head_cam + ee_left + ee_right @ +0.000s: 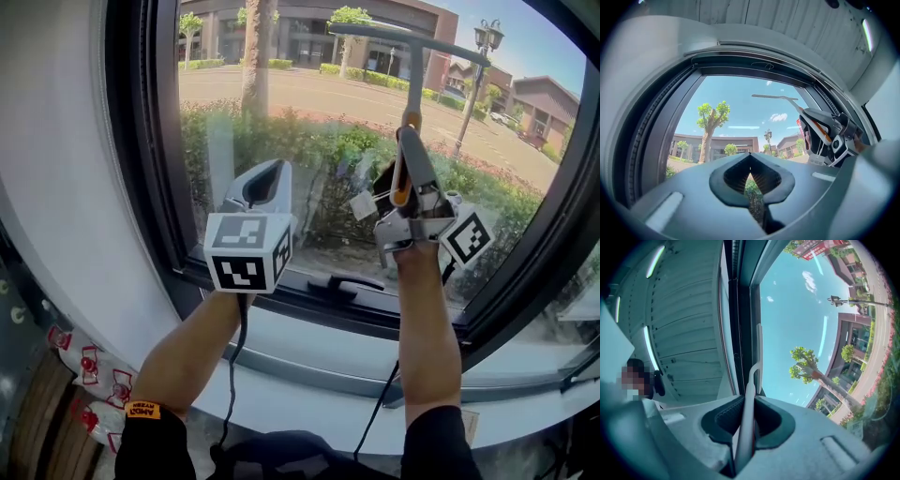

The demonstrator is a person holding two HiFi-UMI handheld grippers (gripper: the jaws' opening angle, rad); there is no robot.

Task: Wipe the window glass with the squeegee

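Observation:
The squeegee [413,56] is up against the window glass [309,103]. Its long thin blade [405,41] lies across the upper right of the pane, and the grey and orange handle runs down into my right gripper [411,150]. That gripper is shut on the squeegee handle [746,427], and the blade [758,357] stands beside the dark window frame. My left gripper [265,173] hovers in front of the lower middle of the glass, left of the squeegee. Its jaws [750,159] are shut with nothing in them. From the left gripper view the squeegee [778,97] shows at the right.
A dark window frame [141,141] surrounds the pane, with a black latch handle [356,284] on its bottom rail. A white sill [309,347] runs below. Red and white bags [94,375] lie at lower left. Cables hang from both grippers.

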